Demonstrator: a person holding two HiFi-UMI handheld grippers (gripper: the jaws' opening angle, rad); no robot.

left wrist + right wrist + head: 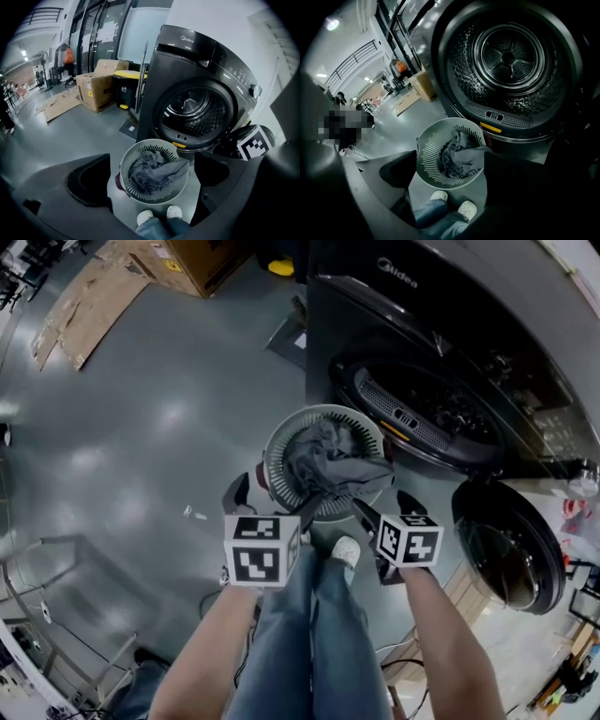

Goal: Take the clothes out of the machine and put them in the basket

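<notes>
A round white slotted basket stands on the grey floor in front of the dark washing machine. Grey clothes lie heaped in it, one piece draped over the rim on the machine's side. The machine's door hangs open, and the drum looks bare inside. My left gripper hovers above the basket's near edge, jaws wide apart with nothing between them. My right gripper floats beside it, also open and holding nothing. Both gripper views look down on the basket and its clothes.
The person's white shoes stand just behind the basket. Cardboard boxes and flattened cardboard lie far off to the left. A metal frame sits at the lower left. The open door juts out at the right.
</notes>
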